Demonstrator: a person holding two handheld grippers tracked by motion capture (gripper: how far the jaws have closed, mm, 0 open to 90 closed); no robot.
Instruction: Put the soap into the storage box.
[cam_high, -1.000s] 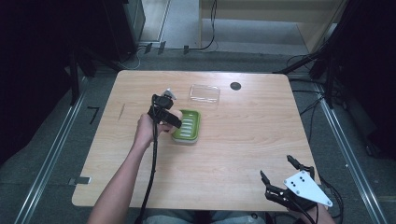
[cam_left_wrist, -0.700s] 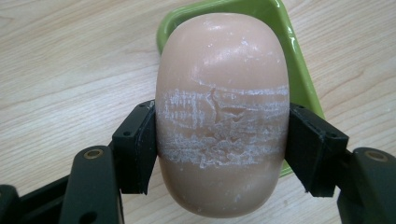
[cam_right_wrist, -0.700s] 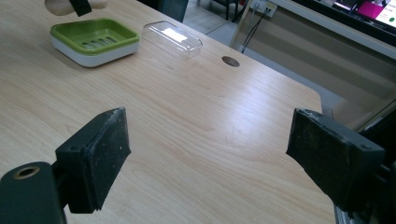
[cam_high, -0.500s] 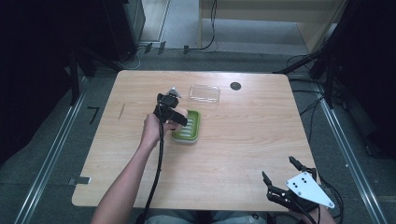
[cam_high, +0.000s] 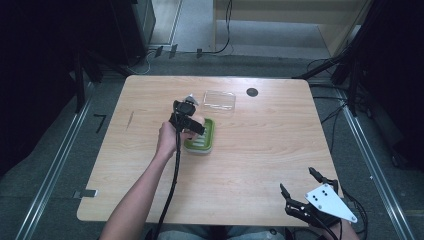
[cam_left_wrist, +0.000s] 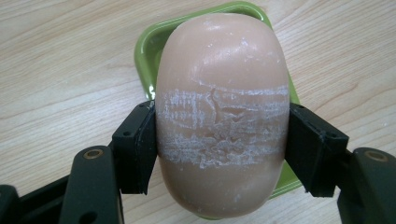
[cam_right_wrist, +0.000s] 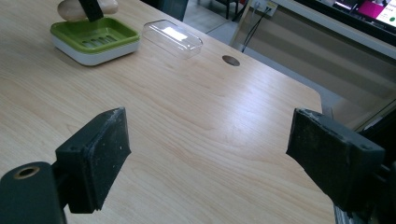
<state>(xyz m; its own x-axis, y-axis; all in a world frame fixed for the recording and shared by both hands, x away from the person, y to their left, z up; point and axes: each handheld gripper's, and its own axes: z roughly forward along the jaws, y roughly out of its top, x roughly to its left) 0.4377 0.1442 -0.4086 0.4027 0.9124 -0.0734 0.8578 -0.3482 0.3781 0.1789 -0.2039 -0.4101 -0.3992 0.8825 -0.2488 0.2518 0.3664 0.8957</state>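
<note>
Two grippers — left gripper (cam_left_wrist: 219, 149) clamps soap bar (cam_left_wrist: 222, 116) above green dish (cam_left_wrist: 149, 51); right gripper (cam_right_wrist: 210, 158) wide open — empty.

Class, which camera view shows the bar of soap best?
The left gripper view: the soap sits close up, clamped between the left tool's pads above the green dish. The right gripper view shows it small and far off, the high view mostly hidden by the tool.
</note>
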